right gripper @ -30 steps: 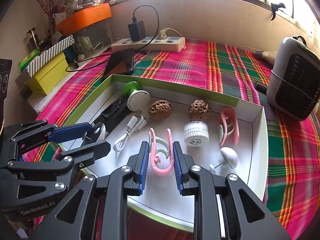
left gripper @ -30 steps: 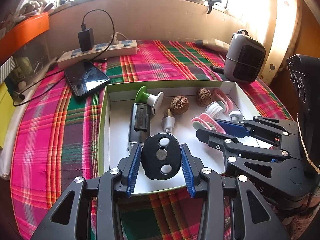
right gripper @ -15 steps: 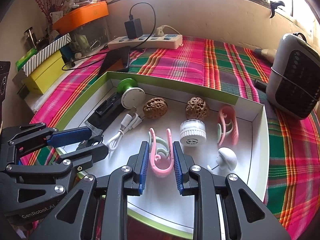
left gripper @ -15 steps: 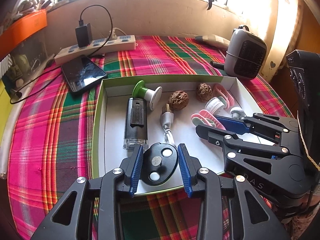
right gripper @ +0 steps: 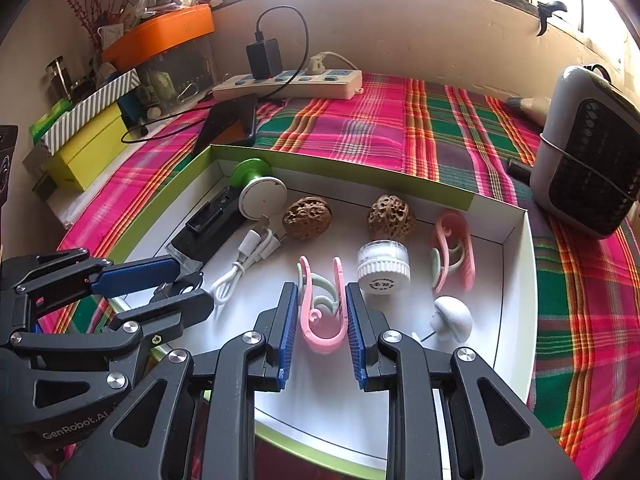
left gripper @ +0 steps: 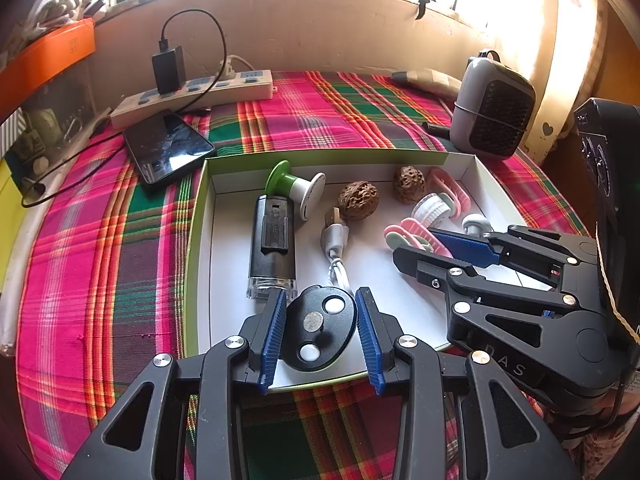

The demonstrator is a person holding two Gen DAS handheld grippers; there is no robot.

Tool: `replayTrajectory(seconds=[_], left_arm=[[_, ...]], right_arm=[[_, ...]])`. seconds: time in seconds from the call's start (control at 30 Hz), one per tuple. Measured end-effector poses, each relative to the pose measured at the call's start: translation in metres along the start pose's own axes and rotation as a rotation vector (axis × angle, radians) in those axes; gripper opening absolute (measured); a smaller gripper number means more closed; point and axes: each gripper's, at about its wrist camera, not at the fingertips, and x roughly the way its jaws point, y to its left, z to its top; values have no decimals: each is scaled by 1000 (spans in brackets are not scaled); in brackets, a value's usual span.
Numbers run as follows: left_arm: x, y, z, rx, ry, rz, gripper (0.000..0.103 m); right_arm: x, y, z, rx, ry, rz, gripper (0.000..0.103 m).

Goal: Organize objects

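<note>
Green-rimmed tray (left gripper: pixel 195 240) with a white floor lies on the plaid cloth (left gripper: pixel 100 248), and in it we see a black clear-tipped device (left gripper: pixel 272 240), two wrinkled brown walnuts (right gripper: pixel 307 218), a white coiled cable (right gripper: pixel 244 260) and pink-and-mint clips (right gripper: pixel 454 252). Our left gripper (left gripper: pixel 320 326) sits at the tray's near edge, spread around a black oval disc (left gripper: pixel 320 328) with three pale round spots, gaps showing at both pads. Our right gripper (right gripper: pixel 320 316) pinches a pink U-shaped clip (right gripper: pixel 322 312) over the tray floor.
</note>
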Motion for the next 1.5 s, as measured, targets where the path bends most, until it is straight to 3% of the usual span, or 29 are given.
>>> replayTrajectory(seconds=[0.37, 0.5, 1.03, 1.5], left_arm=[[0, 1, 1, -3, 3, 7, 34], [-2, 3, -1, -4, 0, 18, 34], [-39, -11, -14, -7, -55, 40, 34], [-69, -26, -57, -29, -63, 106, 34]], right_arm=[[-1, -2, -1, 15, -8, -14, 25], [-6, -2, -1, 26, -19, -10, 44], [-47, 0, -10, 67, -81, -56, 44], [-80, 14, -55, 85, -75, -111, 44]])
